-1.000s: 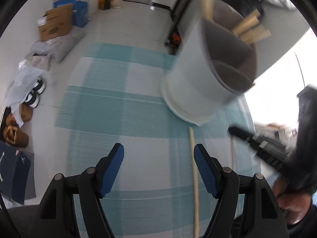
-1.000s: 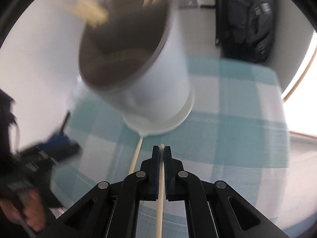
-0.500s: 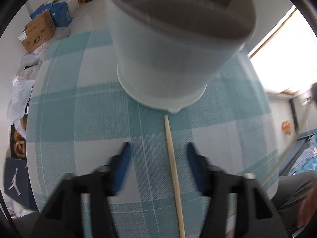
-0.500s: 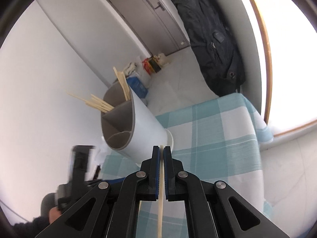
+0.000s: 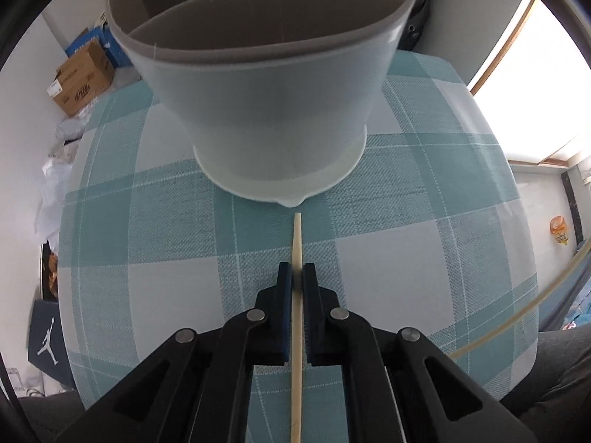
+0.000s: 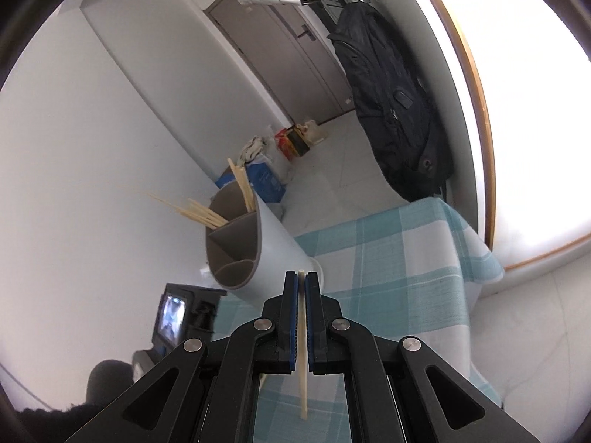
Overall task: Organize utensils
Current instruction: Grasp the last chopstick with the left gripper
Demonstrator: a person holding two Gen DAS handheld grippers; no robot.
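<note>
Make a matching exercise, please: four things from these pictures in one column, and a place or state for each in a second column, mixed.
1. left tool
2. grey-lined white plastic utensil holder
3. black fabric backpack
4. brown cardboard box

a. hangs by the door
b. stands on the checked teal tablecloth
c. lies on the floor
d. shut on a pale wooden chopstick

Pairs: 1-d, 2-b, 3-a, 4-c
</note>
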